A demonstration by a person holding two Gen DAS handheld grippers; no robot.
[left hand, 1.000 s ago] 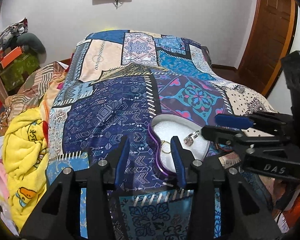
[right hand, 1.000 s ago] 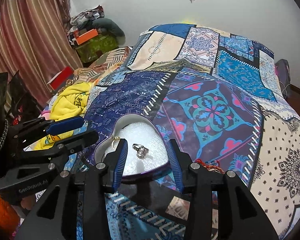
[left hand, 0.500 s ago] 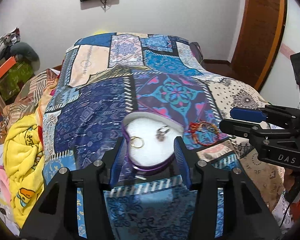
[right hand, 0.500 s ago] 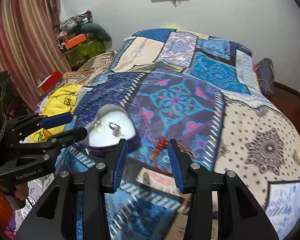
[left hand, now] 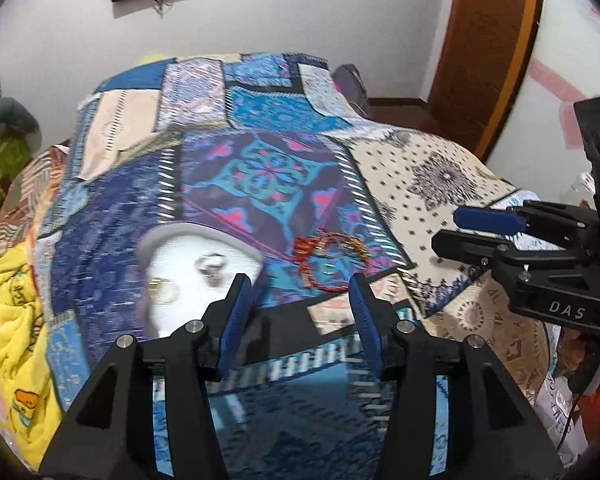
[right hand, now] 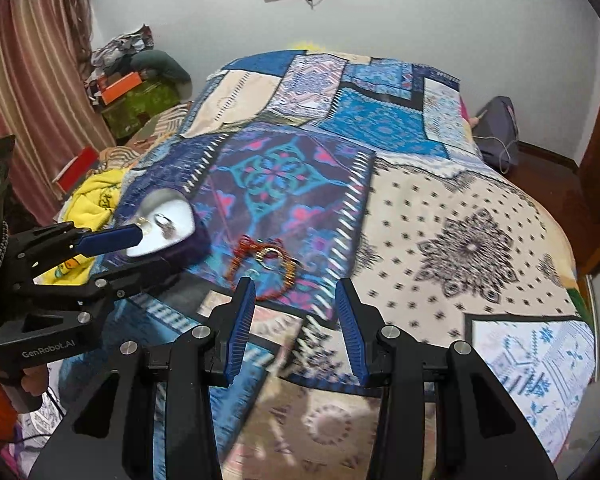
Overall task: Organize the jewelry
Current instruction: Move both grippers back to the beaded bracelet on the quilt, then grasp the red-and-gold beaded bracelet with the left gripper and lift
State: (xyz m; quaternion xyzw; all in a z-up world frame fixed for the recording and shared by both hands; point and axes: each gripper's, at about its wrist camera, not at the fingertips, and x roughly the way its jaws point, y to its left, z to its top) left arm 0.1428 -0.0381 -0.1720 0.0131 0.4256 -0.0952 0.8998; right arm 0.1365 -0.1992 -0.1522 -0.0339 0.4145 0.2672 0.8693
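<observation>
A purple heart-shaped jewelry box (left hand: 188, 240) with a white lining lies open on the bed; it holds a gold ring (left hand: 163, 291) and a silver ring (left hand: 210, 266). It also shows in the right wrist view (right hand: 168, 228). A red and gold beaded bracelet (left hand: 332, 258) lies on the quilt just right of the box, seen too in the right wrist view (right hand: 266, 262). My left gripper (left hand: 302, 316) is open and empty, hovering near the bracelet. My right gripper (right hand: 294, 320) is open and empty, just short of the bracelet.
The patchwork quilt (right hand: 440, 216) covers the whole bed. A yellow blanket (left hand: 8, 312) is bunched at the left edge. A wooden door (left hand: 488, 52) stands at the right, clutter and a curtain (right hand: 24, 80) at the left.
Both grippers have swung to the right, from over the heart box toward the bracelet. The box has shifted to the left in both views. Both stay open and empty.
</observation>
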